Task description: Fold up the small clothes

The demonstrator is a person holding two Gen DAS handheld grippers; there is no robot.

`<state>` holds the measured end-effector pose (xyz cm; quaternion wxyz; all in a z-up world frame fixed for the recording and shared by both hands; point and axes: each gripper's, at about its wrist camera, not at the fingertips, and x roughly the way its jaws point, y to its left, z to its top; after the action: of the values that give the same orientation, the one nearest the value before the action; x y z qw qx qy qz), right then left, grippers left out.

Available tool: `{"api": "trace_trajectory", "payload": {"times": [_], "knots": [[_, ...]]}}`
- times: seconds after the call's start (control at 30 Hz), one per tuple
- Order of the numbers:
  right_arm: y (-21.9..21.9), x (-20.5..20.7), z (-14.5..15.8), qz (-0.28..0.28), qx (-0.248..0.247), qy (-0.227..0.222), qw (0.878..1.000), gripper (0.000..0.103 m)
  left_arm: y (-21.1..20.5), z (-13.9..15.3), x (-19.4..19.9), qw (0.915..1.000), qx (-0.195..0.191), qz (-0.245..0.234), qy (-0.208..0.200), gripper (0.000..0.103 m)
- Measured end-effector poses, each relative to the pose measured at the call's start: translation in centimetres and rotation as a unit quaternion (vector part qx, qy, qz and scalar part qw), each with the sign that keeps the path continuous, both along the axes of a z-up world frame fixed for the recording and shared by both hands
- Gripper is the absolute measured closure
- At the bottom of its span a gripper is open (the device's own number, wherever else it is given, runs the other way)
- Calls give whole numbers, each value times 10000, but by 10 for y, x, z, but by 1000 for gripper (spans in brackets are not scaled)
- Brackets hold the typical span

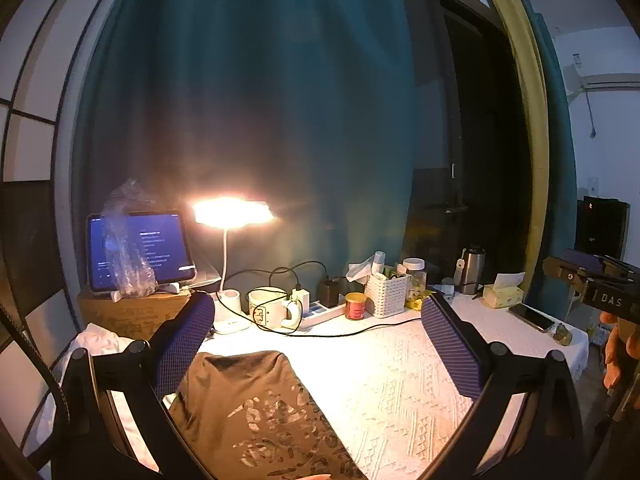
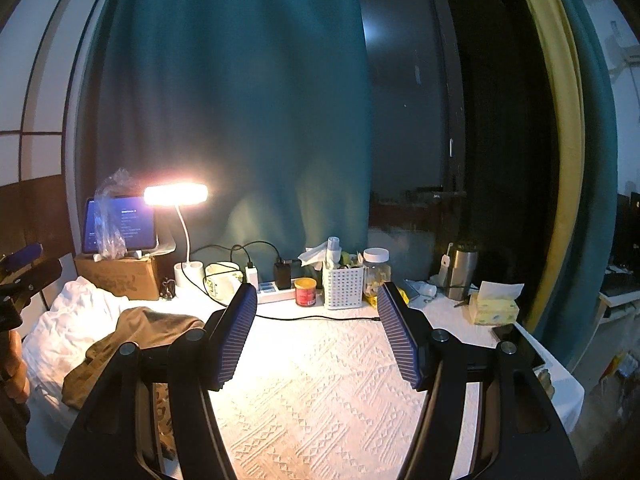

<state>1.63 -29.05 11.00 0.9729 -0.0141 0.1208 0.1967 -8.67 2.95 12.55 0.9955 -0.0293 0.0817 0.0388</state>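
A brown garment with a pale print lies on the white textured tablecloth. My left gripper is open and held above it, its left finger over the cloth's edge. In the right wrist view the same brown garment lies crumpled at the left, partly on a white garment. My right gripper is open and empty above the bare tablecloth, to the right of the garment. The right gripper's body shows at the right edge of the left wrist view.
Along the table's back stand a lit desk lamp, a tablet on a cardboard box, a mug, a power strip with cables, a red tin, a white basket, a steel flask, a tissue box and a phone.
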Motion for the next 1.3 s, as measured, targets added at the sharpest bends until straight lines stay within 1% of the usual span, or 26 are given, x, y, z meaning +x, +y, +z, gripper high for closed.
{"api": "trace_trajectory", "payload": {"times": [0.33, 0.67, 1.2, 1.3], "knots": [[-10, 9, -6, -149, -20, 133, 9998, 37, -5, -1, 8, 9999, 57, -88, 74, 1], [-18, 11, -7, -290, -33, 117, 9995, 37, -5, -1, 8, 9999, 66, -67, 62, 1], [-17, 12, -8, -278, -84, 145, 9995, 37, -6, -2, 9, 9998, 128, -107, 57, 1], [-17, 14, -9, -279, -92, 170, 9994, 37, -5, -3, 12, 9998, 92, -122, 84, 1]]}}
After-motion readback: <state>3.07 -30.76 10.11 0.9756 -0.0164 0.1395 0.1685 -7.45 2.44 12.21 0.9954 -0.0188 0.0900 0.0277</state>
